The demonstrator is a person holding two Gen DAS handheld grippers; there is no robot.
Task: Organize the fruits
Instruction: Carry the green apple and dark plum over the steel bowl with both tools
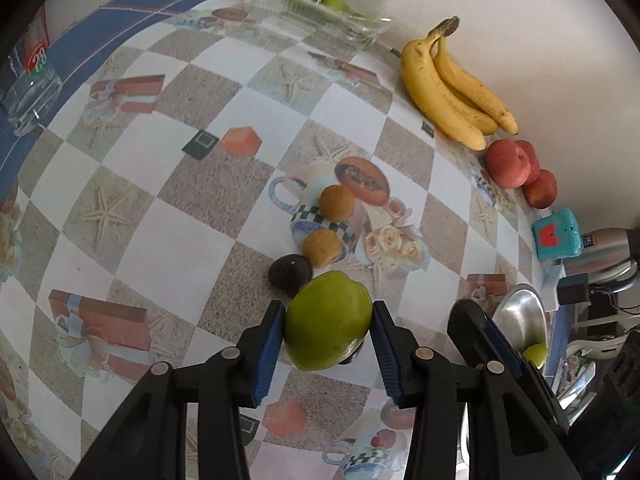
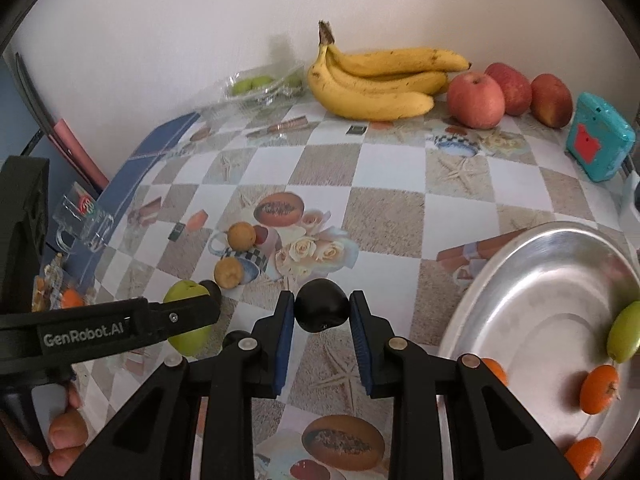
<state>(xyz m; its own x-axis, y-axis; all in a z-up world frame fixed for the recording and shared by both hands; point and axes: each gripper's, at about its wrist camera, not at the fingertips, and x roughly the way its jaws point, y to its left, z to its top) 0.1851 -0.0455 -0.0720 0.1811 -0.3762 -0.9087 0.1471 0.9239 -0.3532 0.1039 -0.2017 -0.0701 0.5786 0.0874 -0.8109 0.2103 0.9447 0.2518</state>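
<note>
My left gripper point(image 1: 329, 320) is shut on a green fruit point(image 1: 327, 321), held just above the table; it also shows in the right wrist view point(image 2: 188, 322). My right gripper point(image 2: 322, 312) is shut on a dark round fruit point(image 2: 321, 311). Another dark fruit point(image 1: 289, 276) and two brown round fruits point(image 1: 337, 202) point(image 1: 322, 247) lie on the table just beyond the left gripper. A metal plate point(image 2: 532, 304) at the right holds a green fruit point(image 2: 624, 338) and several oranges point(image 2: 599, 389).
Bananas point(image 2: 376, 80) and three red apples point(image 2: 476, 100) lie along the back wall. A clear plastic tray of green fruits point(image 2: 260, 84) sits at the back left. A teal box point(image 2: 600, 136) stands at the far right, a glass mug point(image 2: 82, 216) at the left edge.
</note>
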